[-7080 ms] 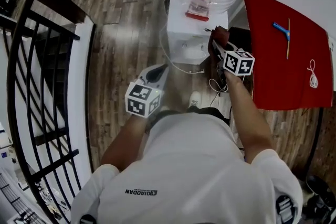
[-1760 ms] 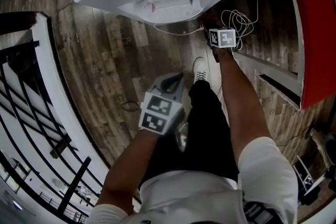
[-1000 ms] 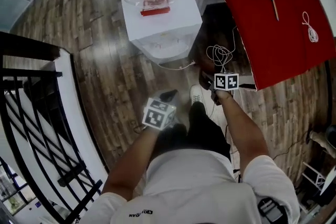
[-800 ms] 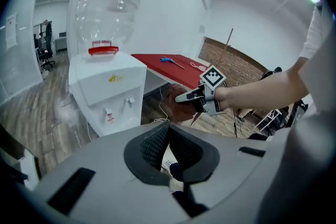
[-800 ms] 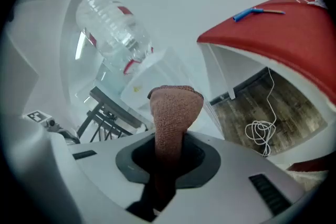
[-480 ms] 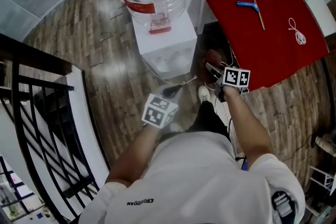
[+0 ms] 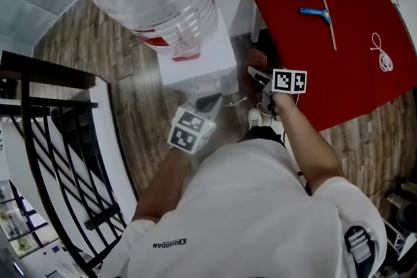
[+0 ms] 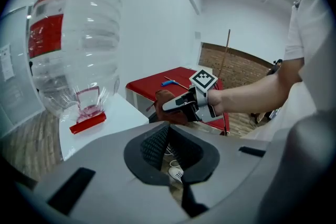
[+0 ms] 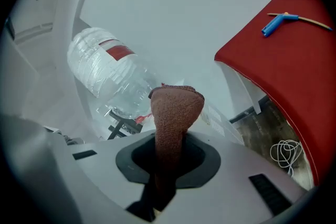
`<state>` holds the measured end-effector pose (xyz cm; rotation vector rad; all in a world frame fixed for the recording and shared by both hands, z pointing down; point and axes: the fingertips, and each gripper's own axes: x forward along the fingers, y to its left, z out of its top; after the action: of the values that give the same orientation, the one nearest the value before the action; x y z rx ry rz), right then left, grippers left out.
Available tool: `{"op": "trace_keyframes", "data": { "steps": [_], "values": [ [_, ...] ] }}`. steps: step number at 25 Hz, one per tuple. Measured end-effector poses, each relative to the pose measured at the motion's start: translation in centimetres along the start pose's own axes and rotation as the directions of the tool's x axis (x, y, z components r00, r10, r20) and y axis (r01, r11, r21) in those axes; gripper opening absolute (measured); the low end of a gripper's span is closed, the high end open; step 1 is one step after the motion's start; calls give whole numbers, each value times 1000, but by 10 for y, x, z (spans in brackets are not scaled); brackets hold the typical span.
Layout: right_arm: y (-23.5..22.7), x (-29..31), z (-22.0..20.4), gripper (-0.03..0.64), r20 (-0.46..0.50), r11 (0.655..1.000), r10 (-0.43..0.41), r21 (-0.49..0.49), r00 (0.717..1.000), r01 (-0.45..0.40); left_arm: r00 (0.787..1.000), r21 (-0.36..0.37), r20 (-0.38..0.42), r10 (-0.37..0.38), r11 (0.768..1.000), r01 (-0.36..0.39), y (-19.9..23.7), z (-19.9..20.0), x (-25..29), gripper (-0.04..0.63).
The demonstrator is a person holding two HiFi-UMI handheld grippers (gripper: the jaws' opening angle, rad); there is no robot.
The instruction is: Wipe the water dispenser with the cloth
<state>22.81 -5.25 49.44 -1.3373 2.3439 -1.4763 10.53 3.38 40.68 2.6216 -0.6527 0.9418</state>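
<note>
Our right gripper (image 9: 169,165) clamps the rust-brown knitted cloth (image 9: 176,107), end proud of the jaws, so fabric, not plastic, meets the white bottle-topped water dispenser (image 7: 195,65) just alongside. Our left gripper (image 8: 168,136), pinched together on nothing, hangs clear.

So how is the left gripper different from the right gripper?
The right gripper pinches the brown cloth, while the left gripper has nothing between its jaws. The right gripper is at the water dispenser's side, near the red table, while the left gripper is at the dispenser's front. What they share: both have their jaws shut.
</note>
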Motion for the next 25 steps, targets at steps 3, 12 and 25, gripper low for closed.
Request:
{"op": "trace_keyframes", "data": {
  "steps": [3,12,25],
  "values": [
    [1,20,15,55,-61,998,68,-8,996,-69,998,-19,-60,25,999,-26,4,4,27,-11],
    [-9,64,37,55,-210,983,163,-44,964,-176,985,11,-170,38,999,-37,16,21,89,-11],
    [-78,107,-1,55,-316,995,103,38,943,-96,972,-29,-234,-22,999,16,24,12,140,-11]
  ]
}}
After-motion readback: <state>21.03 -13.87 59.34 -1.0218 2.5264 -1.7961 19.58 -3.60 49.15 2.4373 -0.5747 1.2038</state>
